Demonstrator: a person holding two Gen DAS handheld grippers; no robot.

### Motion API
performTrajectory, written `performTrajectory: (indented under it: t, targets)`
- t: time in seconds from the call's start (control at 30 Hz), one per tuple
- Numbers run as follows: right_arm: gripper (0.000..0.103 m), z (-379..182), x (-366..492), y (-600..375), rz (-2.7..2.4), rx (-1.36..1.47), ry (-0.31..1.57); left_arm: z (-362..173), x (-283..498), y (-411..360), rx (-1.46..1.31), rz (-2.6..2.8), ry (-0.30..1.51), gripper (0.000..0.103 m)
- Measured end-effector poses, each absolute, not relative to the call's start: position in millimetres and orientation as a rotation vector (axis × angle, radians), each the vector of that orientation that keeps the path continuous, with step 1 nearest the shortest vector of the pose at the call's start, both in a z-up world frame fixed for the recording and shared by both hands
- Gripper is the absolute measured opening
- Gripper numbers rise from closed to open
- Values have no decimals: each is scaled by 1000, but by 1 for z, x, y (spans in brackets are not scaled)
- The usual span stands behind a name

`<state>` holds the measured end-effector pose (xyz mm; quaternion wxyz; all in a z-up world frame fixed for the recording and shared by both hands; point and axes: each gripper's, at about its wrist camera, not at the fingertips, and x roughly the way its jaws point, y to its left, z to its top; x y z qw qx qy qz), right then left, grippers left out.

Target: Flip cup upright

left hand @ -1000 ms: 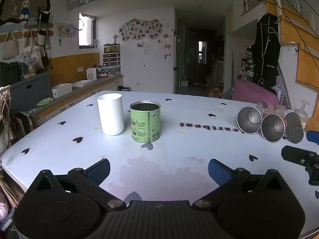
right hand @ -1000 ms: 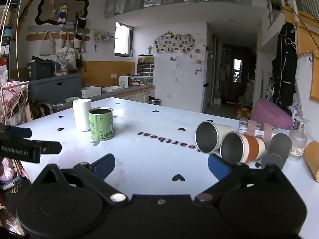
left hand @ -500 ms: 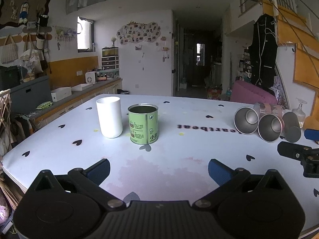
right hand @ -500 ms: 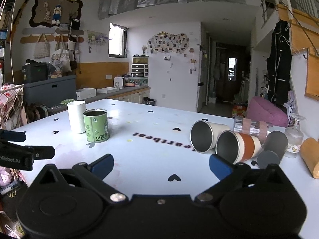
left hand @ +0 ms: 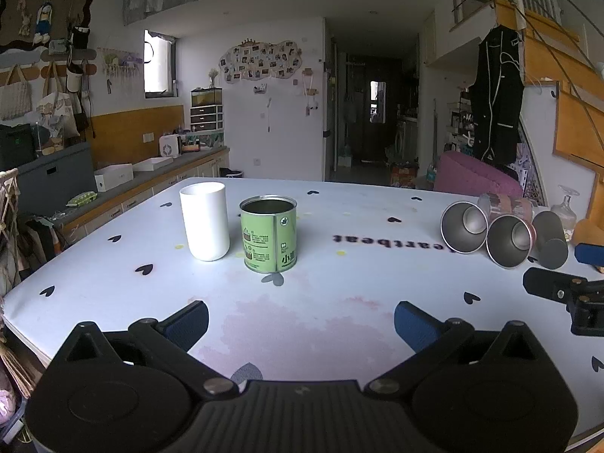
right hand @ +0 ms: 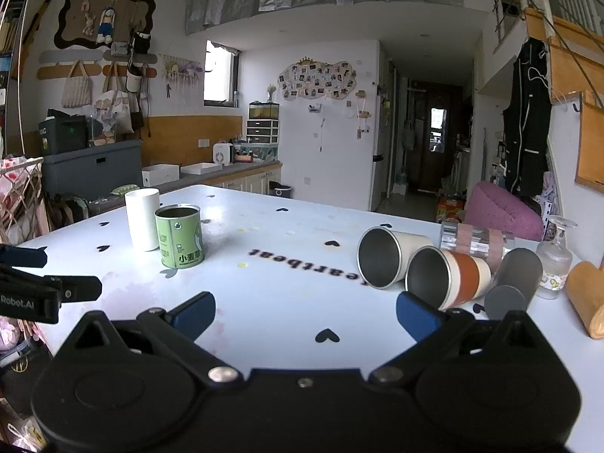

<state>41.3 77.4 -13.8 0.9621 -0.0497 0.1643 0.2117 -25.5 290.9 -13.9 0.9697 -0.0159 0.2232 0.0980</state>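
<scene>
Several cups lie on their sides at the right of the white table: a white steel cup, a steel cup with an orange band, a dark grey cup and a clear pink-banded cup. In the left wrist view they show as the white cup, the banded cup and the grey cup. My right gripper is open and empty, just short of the banded cup. My left gripper is open and empty, in front of the green tin.
A white cup and a green tin stand upright at the left, also seen as cup and tin. A glass bottle and a wooden piece sit at the right edge.
My right gripper has moved forward and right toward the lying cups, which look larger. My left gripper has barely shifted. Both stay open.
</scene>
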Motion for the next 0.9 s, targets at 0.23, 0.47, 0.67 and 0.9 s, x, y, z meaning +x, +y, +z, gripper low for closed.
performTrajectory:
  t: [0.23,0.47,0.67,0.9]
  targets:
    - [103,-14,42,77,429,-103,332,-14,-25,291,-35,199,453,103]
    - [103,-14,42,77,430,-104,334,-14,-25,292,-36,195,455,103]
    - [103,-14,42,77,431,-104,335,-13,-25,291,-34,193,454,103]
    - [103,-14,42,78,431,-104,335,-14,-25,290,-35,193,457,103]
